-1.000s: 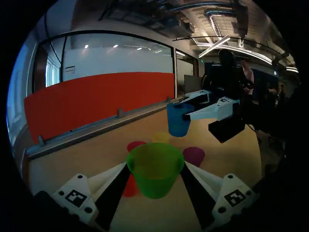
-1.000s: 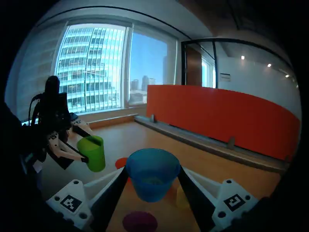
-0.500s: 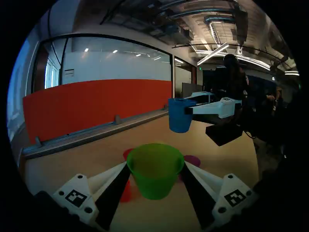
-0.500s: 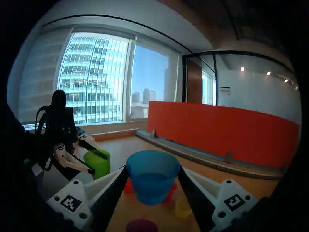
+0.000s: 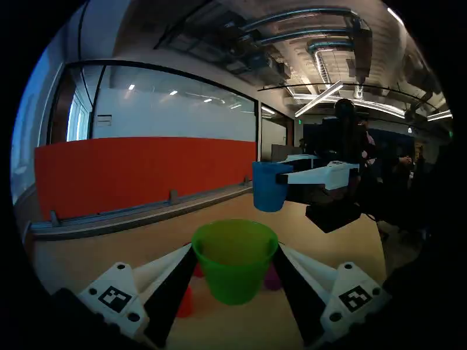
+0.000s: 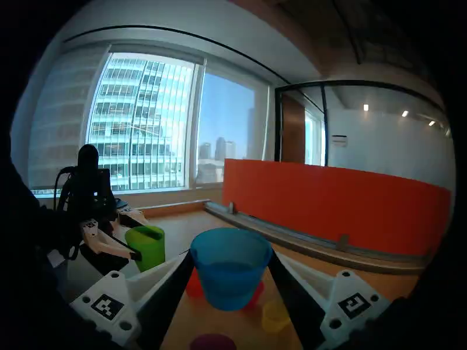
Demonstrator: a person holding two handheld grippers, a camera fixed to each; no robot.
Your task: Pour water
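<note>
In the left gripper view my left gripper is shut on an upright green cup, held above the wooden table. Beyond it, to the upper right, my right gripper holds a blue cup upright in the air. In the right gripper view my right gripper is shut on that blue cup, and water shows inside it. Off to the left there, the green cup sits in the left gripper.
Small cups stand on the table below: red, yellow and purple. An orange wall panel with a rail runs along the table's far edge. Large windows lie behind the left gripper.
Both grippers have risen with their cups, so the table cups sit lower in both views. The blue cup has gone from tilted to upright.
</note>
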